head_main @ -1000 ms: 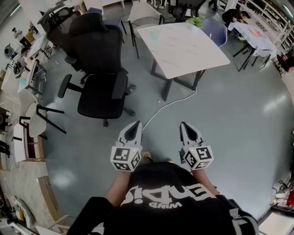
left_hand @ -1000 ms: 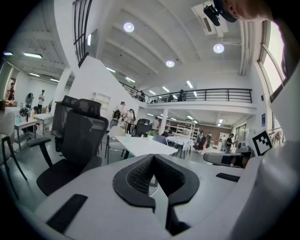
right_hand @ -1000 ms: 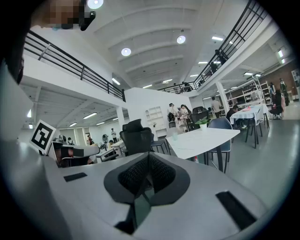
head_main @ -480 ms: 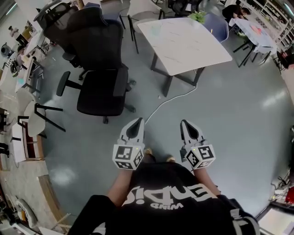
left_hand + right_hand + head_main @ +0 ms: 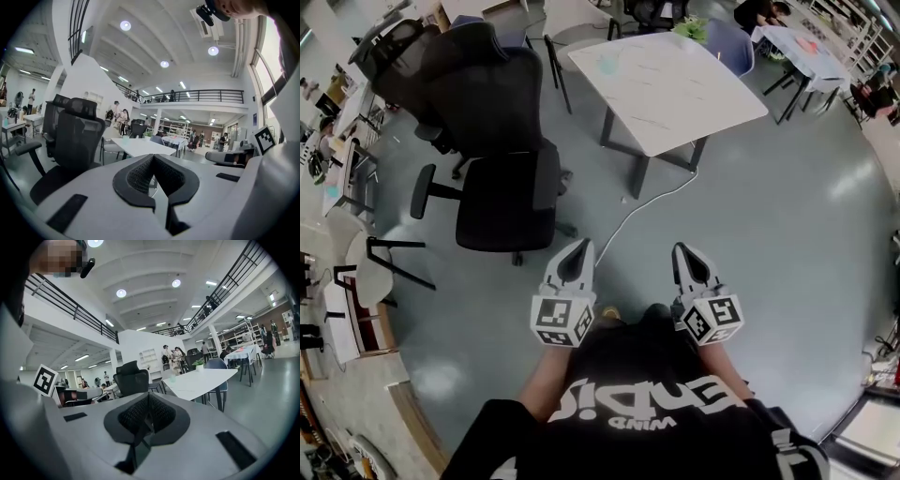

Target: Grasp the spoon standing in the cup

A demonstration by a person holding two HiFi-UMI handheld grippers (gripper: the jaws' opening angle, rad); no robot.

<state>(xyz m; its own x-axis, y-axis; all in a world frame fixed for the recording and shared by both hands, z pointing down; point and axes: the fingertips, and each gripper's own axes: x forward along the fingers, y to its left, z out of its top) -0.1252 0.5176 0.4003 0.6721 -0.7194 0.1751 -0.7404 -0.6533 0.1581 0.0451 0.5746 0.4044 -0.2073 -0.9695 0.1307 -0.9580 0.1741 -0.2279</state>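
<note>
Grey polished floor [image 5: 787, 234] is spread across a wide hall, with a black office chair [image 5: 502, 178] and a white table [image 5: 675, 89] ahead. A pale cup [image 5: 607, 64] is set on the far left part of the table; at this size it cannot be made out whether a spoon stands in it. Both tongs are held side by side, nearly level, out from the person's chest and well apart from the table. The left gripper [image 5: 579, 247] is closed tip to tip with nothing gripped, and the right gripper [image 5: 683, 253] is likewise closed and empty.
</note>
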